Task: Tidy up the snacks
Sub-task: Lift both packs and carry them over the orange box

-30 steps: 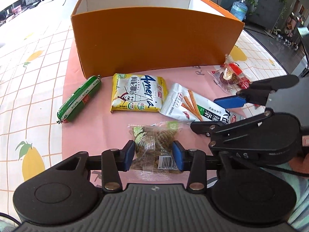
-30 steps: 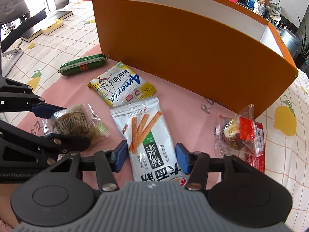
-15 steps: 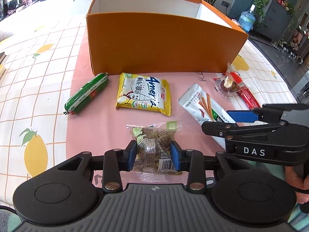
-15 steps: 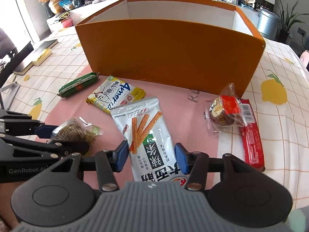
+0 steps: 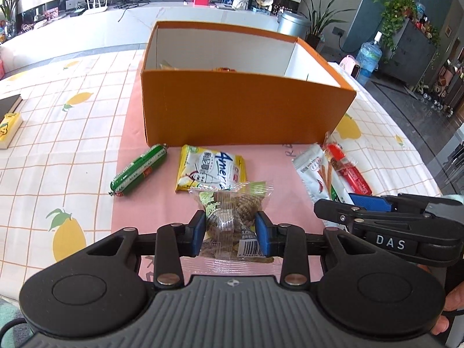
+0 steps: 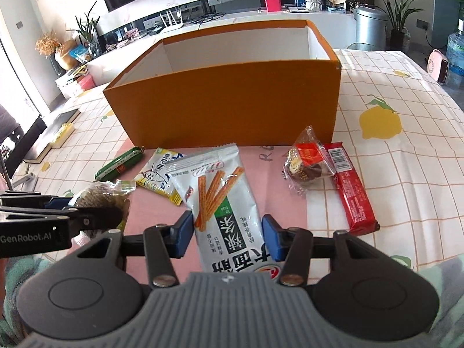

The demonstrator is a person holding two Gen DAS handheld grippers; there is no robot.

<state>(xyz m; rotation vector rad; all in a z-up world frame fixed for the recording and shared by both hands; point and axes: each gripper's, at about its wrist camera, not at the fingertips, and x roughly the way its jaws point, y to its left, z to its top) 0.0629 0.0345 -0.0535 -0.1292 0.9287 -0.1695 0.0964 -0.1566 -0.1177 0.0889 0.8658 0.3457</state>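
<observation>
1. The left tongs (image 5: 229, 232) are clamped on a clear-wrapped brown snack (image 5: 232, 211), with both blue pads pressing the crinkled film. The grip sits on the loose near part of the wrapper, so the packet could slide out on the way to the orange box (image 5: 246, 107).
2. The right tongs (image 6: 227, 237) straddle the white breadstick packet (image 6: 220, 197), whose near end disappears under the tool. There seems to be a sliver of gap beside each pad, so I cannot tell whether the packet is truly gripped. If it is only pinched lightly, the long far end may droop and pull free.
3. The box stands at the far edge of the pink mat (image 5: 150, 203) on the surface. Its near wall is tall, and a carry that stays too low would catch either packet on the rim.
4. The two tools sit close side by side, so a simultaneous swing toward the box risks a knock between them.
5. The yellow noodle packet (image 5: 210, 172) lies just beyond the clear snack, and the green sausage (image 5: 139, 169) to its left. A dragged wrapper could shove them about.
</observation>
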